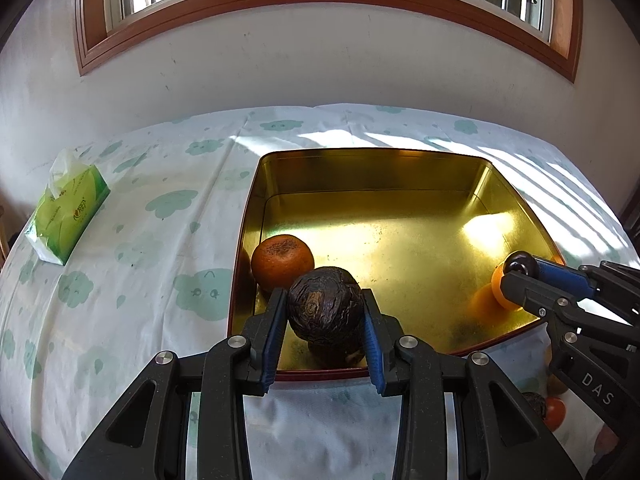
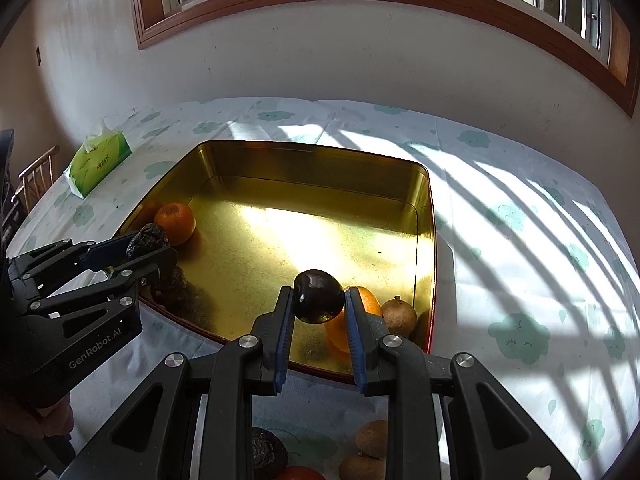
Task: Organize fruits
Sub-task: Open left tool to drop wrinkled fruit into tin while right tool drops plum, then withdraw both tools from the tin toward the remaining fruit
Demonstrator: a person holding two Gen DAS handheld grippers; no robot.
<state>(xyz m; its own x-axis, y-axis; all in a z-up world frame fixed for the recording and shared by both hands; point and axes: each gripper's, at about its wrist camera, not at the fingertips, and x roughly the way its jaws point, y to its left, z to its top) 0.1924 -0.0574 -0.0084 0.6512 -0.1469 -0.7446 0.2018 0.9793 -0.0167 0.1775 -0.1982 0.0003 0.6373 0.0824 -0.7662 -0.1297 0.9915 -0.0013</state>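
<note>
A wrinkled dark fruit [image 1: 325, 307] is being held, clamped between the jaws of the left gripper [image 1: 325, 312], just over the near edge of the gold tin [image 1: 400, 168], while a smooth dark fruit [image 2: 319, 296] is being pinched by the nearly closed right gripper [image 2: 319, 300] above the tin's near right corner. Each should probably be lowered to the floor before being released, clear of the mandarin [image 1: 282, 261] further in, so nothing is being dropped or rolled.
</note>
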